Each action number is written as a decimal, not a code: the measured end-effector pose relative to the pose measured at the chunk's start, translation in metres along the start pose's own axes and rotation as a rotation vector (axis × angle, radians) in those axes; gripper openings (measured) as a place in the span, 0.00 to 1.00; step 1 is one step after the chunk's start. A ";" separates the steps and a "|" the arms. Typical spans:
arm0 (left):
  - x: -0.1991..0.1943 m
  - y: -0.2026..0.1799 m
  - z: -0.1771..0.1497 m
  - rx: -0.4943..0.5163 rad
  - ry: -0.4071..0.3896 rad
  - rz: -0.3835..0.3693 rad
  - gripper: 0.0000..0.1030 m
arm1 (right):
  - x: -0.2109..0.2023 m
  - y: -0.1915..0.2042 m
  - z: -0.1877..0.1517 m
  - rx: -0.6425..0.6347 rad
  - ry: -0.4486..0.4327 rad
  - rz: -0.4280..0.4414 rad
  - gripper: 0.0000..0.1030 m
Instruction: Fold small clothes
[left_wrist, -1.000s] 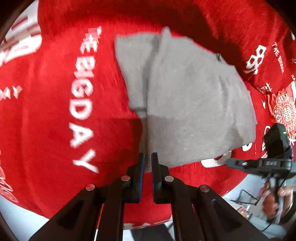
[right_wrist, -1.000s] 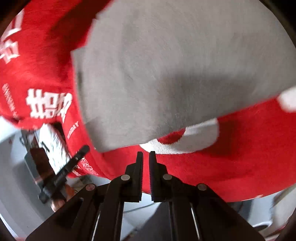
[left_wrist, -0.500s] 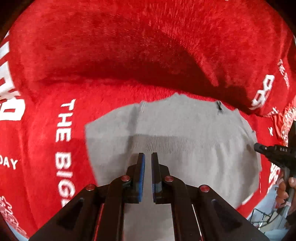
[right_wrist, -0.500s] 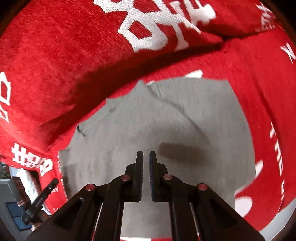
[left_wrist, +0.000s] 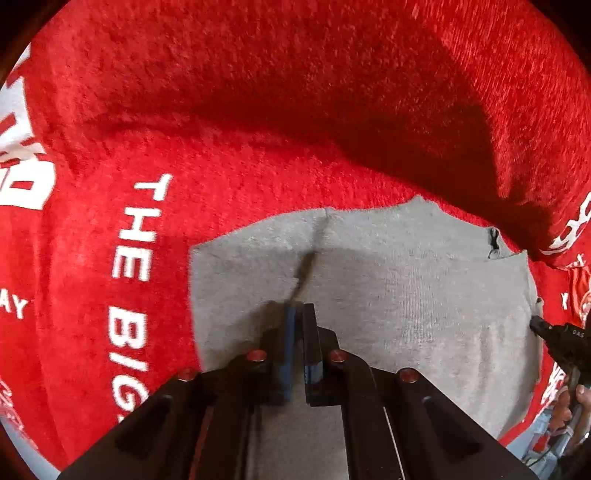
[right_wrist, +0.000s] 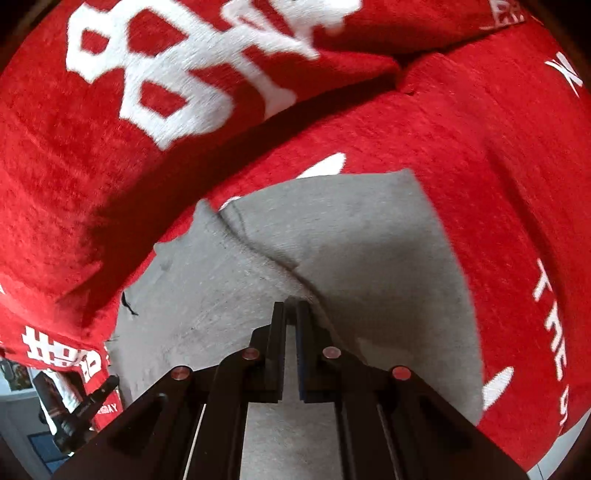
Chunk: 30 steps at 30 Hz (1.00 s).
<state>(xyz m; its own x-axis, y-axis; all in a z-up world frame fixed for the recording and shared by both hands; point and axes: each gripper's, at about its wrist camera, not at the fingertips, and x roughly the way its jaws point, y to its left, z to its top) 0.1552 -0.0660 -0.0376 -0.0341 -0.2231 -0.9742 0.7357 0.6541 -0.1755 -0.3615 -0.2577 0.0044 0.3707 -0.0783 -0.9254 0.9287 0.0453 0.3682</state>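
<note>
Grey knit garment (left_wrist: 406, 295) lies flat on the red plush blanket (left_wrist: 258, 129), one flap already folded over along a diagonal crease. Left gripper (left_wrist: 298, 310) and right gripper (right_wrist: 291, 306) hover above it, jaws pressed together, holding nothing. Judged partly folded; further folds remain.

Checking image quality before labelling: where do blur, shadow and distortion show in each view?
Left wrist: sharp, fisheye-bent; a dark shadow falls on the red blanket above the grey garment. Right wrist: white lettering is motion-smeared; shadow lies under the blanket fold.
</note>
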 end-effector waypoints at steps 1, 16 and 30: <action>-0.003 0.002 0.000 0.002 -0.003 0.025 0.07 | -0.003 -0.002 0.001 -0.006 -0.009 -0.026 0.04; -0.023 0.005 -0.041 0.019 0.063 0.047 0.07 | -0.029 -0.021 -0.029 -0.026 0.038 -0.066 0.07; -0.037 -0.001 -0.068 0.043 0.047 0.134 1.00 | -0.031 -0.026 -0.052 -0.105 0.089 -0.071 0.46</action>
<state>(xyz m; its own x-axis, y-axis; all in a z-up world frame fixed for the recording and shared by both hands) 0.1101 -0.0091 -0.0114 0.0352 -0.1015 -0.9942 0.7640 0.6440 -0.0387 -0.3975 -0.2045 0.0191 0.2977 0.0033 -0.9547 0.9442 0.1470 0.2949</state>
